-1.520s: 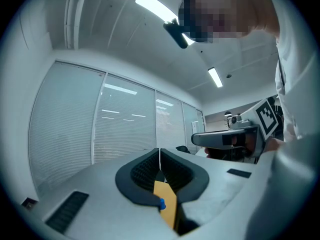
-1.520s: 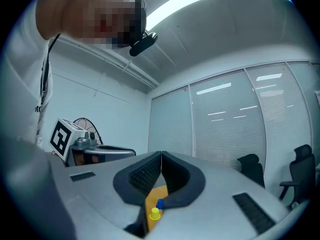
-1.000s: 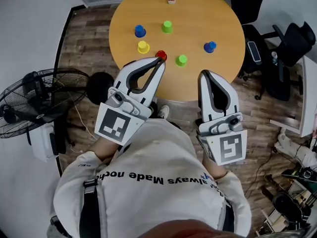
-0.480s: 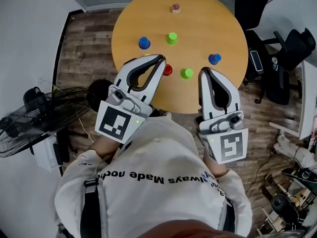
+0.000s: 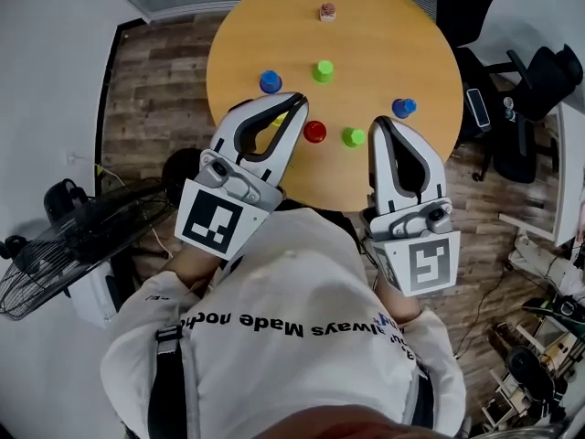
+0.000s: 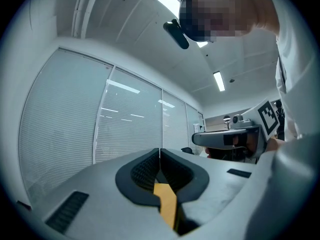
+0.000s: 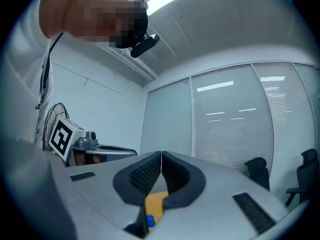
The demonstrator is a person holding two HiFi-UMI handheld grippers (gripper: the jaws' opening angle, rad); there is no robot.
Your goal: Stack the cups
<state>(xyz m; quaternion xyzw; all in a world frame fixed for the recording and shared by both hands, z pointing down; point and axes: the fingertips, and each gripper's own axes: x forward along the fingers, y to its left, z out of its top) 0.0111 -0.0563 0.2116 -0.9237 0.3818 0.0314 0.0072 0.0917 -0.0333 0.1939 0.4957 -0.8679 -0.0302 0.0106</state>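
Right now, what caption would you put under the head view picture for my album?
Shut left gripper and shut right gripper hover at a round table of scattered cups.

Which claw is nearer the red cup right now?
Left. The left claw has its tip just left of the red cup in the head view; the right claw sits further right, with a green cup between.

Office meeting room. Round tan wooden table (image 5: 384,71) stands on a grey-brown wood-plank floor (image 5: 155,80). Black swivel office chairs (image 5: 539,80) stand just beside the table. Glass partition walls backed with white horizontal blinds (image 6: 130,124). Long strip lights (image 6: 218,80) set in a white ceiling. Black pedestal fan (image 5: 87,236) near the wall.
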